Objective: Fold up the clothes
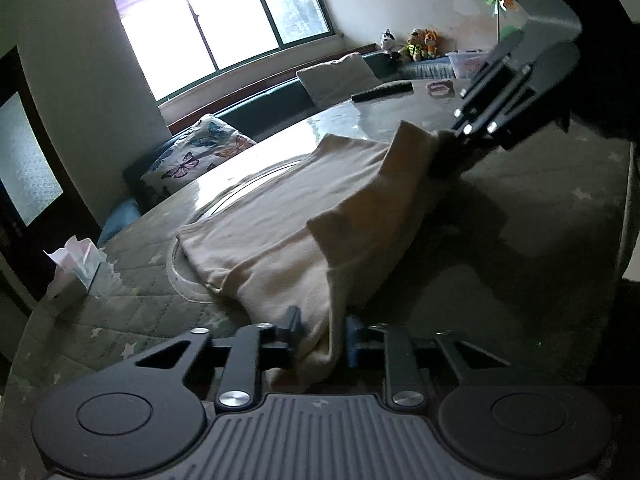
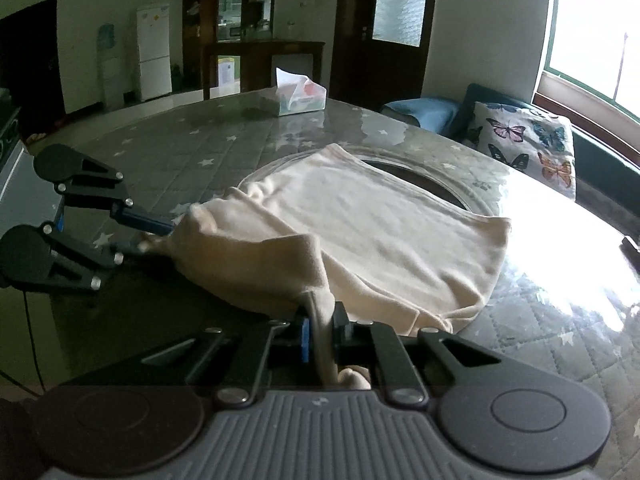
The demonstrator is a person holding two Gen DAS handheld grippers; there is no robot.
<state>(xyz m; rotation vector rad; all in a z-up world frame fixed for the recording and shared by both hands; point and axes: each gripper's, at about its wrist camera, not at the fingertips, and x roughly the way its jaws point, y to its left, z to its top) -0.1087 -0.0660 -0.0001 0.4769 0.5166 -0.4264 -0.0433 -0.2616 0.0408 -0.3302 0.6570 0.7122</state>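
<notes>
A cream garment (image 1: 304, 208) (image 2: 372, 232) lies across a round table with a grey star-patterned quilted cover (image 1: 540, 208) (image 2: 180, 148). My left gripper (image 1: 322, 338) is shut on one near corner of the cloth, which is lifted off the table. It also appears at the left of the right wrist view as left gripper (image 2: 160, 232), clamped on the cloth edge. My right gripper (image 2: 322, 330) is shut on the other near corner, and shows at the upper right of the left wrist view as right gripper (image 1: 448, 148). The near edge hangs raised between both grippers.
A tissue box (image 2: 298, 98) (image 1: 74, 270) stands on the table's far side. A dark remote (image 1: 382, 91) and a small pink item (image 1: 440, 88) lie near the table edge. A bench with a butterfly cushion (image 2: 524, 148) (image 1: 196, 160) runs under the window.
</notes>
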